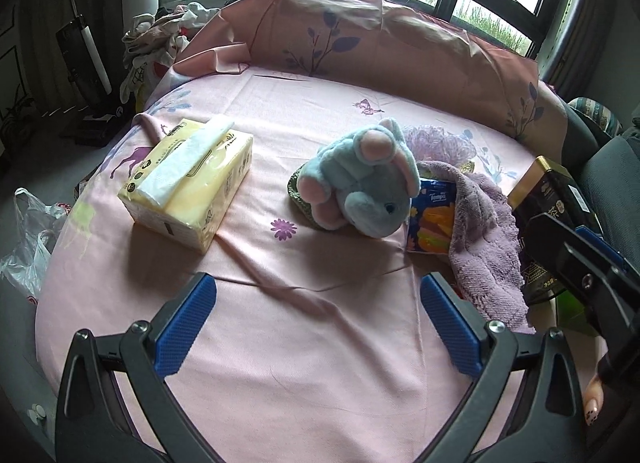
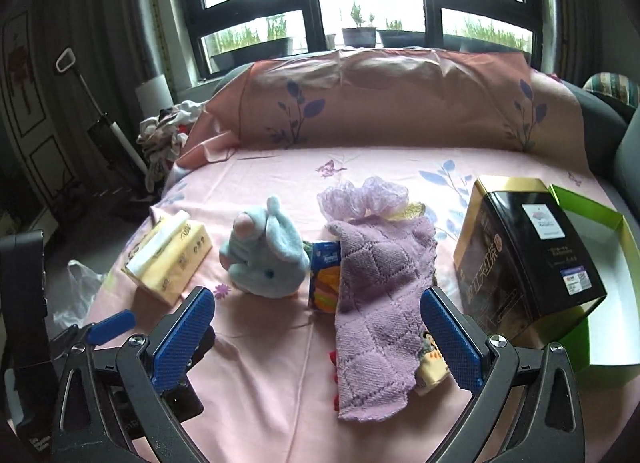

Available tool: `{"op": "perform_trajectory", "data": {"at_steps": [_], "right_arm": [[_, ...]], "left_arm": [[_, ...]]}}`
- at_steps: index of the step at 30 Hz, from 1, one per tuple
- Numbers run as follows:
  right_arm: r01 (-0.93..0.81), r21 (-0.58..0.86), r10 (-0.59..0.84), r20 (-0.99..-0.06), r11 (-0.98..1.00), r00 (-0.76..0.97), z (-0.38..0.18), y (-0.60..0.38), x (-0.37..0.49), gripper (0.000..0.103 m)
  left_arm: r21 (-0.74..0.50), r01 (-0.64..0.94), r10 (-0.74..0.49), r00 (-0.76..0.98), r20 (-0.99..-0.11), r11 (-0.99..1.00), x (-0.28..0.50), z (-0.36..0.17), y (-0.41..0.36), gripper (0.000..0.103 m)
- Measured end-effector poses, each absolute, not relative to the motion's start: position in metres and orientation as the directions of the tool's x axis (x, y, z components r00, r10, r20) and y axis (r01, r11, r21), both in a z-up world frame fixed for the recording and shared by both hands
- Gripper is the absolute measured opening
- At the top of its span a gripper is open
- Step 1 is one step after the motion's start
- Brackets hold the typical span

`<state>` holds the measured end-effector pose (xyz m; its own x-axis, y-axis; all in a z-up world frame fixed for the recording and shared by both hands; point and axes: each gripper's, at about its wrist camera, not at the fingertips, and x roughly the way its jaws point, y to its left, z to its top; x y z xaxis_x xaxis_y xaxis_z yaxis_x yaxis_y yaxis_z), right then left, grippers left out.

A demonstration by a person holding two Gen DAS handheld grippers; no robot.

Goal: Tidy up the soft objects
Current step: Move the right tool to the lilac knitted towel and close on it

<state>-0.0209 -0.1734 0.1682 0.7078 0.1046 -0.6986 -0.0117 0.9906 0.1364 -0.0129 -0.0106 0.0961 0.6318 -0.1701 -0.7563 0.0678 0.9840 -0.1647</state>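
Note:
A blue and pink plush elephant [image 1: 362, 179] [image 2: 264, 259] lies on the pink bedsheet [image 1: 280, 323]. Right of it a purple quilted cloth [image 2: 376, 315] [image 1: 484, 239] drapes over a blue tissue pack [image 2: 325, 283] [image 1: 432, 219]. A yellow tissue pack [image 1: 188, 187] [image 2: 168, 259] sits at the left. A purple mesh puff [image 2: 364, 197] lies behind the cloth. My left gripper [image 1: 318, 323] is open above bare sheet, short of the elephant. My right gripper [image 2: 318, 335] is open, its right finger [image 2: 450, 337] at the cloth's edge. Nothing sits between either pair of fingers.
A black and gold tin [image 2: 524, 259] [image 1: 548, 199] stands at the right beside an open green box [image 2: 600, 247]. A small yellow item [image 2: 430, 363] peeks from under the cloth. A pillow [image 2: 384, 99] lines the back. Clothes [image 1: 156, 43] and a plastic bag [image 1: 32, 239] lie off the left edge.

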Motion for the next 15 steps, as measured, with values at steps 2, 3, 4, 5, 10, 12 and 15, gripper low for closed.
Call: {"op": "perform_trajectory", "data": {"at_steps": [2,3,4,5,10,12,15], "right_arm": [[0.000,0.154,0.111,-0.715,0.988,0.690,0.160,-0.179,-0.022,0.103],[0.007,0.151,0.105,-0.720,0.989,0.686,0.156,-0.182,-0.023,0.103],[0.019,0.146,0.093,-0.721,0.989,0.687,0.154,-0.186,-0.025,0.103],[0.031,0.138,0.079,-0.721,0.990,0.688,0.153,-0.189,-0.027,0.103],[0.068,0.153,0.062,-0.712,0.986,0.699,0.151,-0.200,-0.029,0.103],[0.073,0.146,0.052,-0.703,0.987,0.709,0.153,-0.201,-0.029,0.103],[0.074,0.130,0.039,-0.702,0.989,0.711,0.153,-0.202,-0.029,0.103]], "left_arm": [[-0.138,0.070,-0.151,0.625,-0.766,0.988,-0.013,0.093,-0.013,0.102],[-0.126,0.075,-0.145,0.625,-0.767,0.989,-0.013,0.092,-0.015,0.102],[-0.117,0.081,-0.142,0.624,-0.769,0.990,-0.013,0.090,-0.016,0.102],[-0.107,0.081,-0.134,0.620,-0.773,0.991,-0.013,0.088,-0.017,0.102],[-0.100,0.078,-0.127,0.610,-0.782,0.992,-0.011,0.084,-0.021,0.101],[-0.091,0.086,-0.124,0.608,-0.784,0.992,-0.012,0.082,-0.024,0.101],[-0.075,0.098,-0.119,0.604,-0.788,0.992,-0.013,0.080,-0.029,0.101]]}}
